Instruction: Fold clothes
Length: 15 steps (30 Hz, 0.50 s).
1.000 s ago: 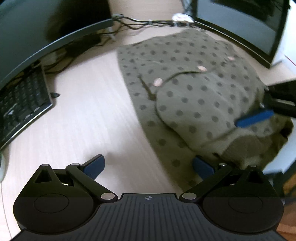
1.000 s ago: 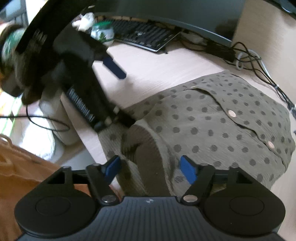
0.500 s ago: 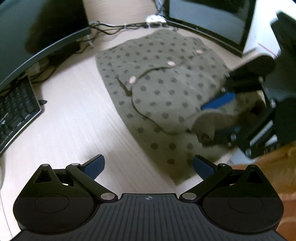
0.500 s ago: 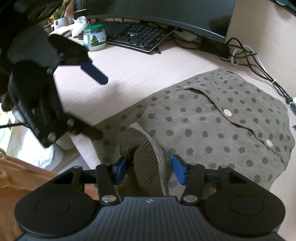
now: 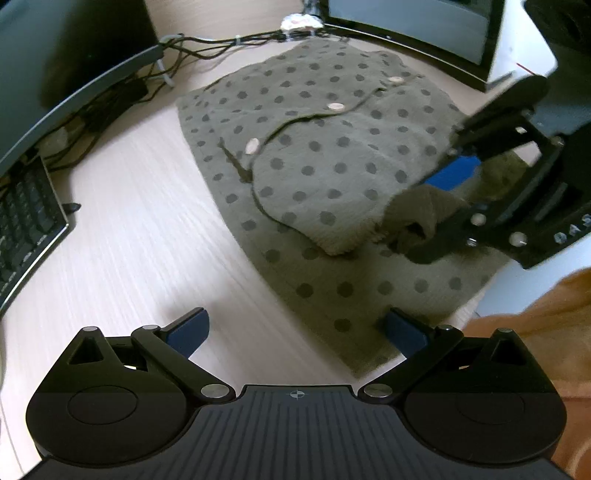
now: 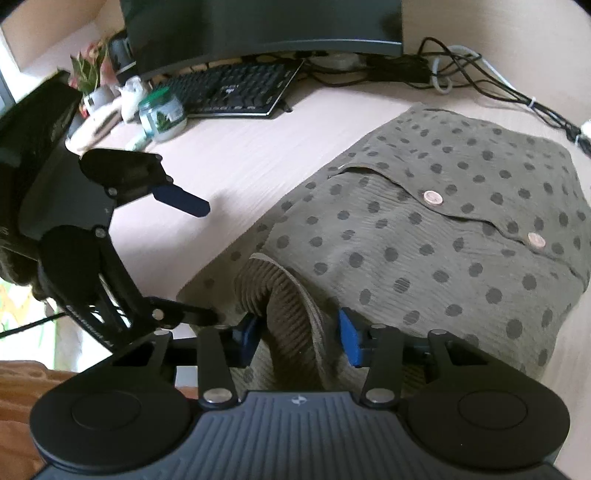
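Observation:
An olive polka-dot cardigan [image 5: 332, 155] with pink buttons lies partly folded on the pale wooden desk [image 5: 129, 240]; it also shows in the right wrist view [image 6: 443, 258]. My left gripper [image 5: 295, 332] is open and empty, its right finger over the cardigan's near corner. My right gripper [image 6: 299, 332] is shut on the cardigan's ribbed cuff [image 6: 284, 295], bunched between its blue pads. In the left wrist view the right gripper [image 5: 454, 206] holds that cuff [image 5: 413, 214] at the garment's right edge. In the right wrist view the left gripper [image 6: 199, 262] hovers open at the desk's left.
A black keyboard [image 6: 229, 88] and a curved monitor [image 6: 258, 26] stand behind, with a green-lidded jar [image 6: 162, 116] and small items beside them. Cables [image 5: 207, 48] run along the back. A second monitor [image 5: 413, 22] stands at the back right. Orange fabric [image 5: 546, 317] lies below the desk edge.
My right gripper has closed on the ribbed cuff and lifted it over the garment. My left gripper has drawn back from the cardigan toward the near corner, staying open.

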Each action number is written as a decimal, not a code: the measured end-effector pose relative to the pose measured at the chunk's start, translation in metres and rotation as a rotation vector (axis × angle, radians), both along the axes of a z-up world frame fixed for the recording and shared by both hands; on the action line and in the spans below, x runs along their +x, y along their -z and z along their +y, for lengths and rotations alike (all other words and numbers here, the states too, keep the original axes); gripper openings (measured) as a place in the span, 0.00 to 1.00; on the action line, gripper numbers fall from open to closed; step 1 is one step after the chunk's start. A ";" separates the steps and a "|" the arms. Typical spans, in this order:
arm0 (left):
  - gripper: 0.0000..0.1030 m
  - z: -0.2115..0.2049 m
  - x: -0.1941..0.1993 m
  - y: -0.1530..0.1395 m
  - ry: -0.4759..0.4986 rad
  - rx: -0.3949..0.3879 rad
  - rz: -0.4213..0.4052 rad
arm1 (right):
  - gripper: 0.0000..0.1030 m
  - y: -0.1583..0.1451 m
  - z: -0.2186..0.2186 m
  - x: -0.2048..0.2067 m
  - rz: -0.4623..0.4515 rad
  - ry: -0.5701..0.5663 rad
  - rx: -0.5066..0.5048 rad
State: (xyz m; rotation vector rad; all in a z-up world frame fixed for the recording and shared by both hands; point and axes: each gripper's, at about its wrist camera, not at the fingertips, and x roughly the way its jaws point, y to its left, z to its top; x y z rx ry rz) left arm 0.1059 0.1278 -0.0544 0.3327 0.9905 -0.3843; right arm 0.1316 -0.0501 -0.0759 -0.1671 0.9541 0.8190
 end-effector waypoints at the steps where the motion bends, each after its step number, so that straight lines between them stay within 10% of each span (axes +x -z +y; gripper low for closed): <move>1: 1.00 0.001 0.003 0.000 -0.022 0.001 -0.009 | 0.44 -0.001 -0.001 -0.003 -0.015 -0.010 0.001; 15: 1.00 0.023 0.035 0.001 -0.247 -0.066 0.009 | 0.69 0.000 0.040 -0.053 -0.224 -0.274 -0.147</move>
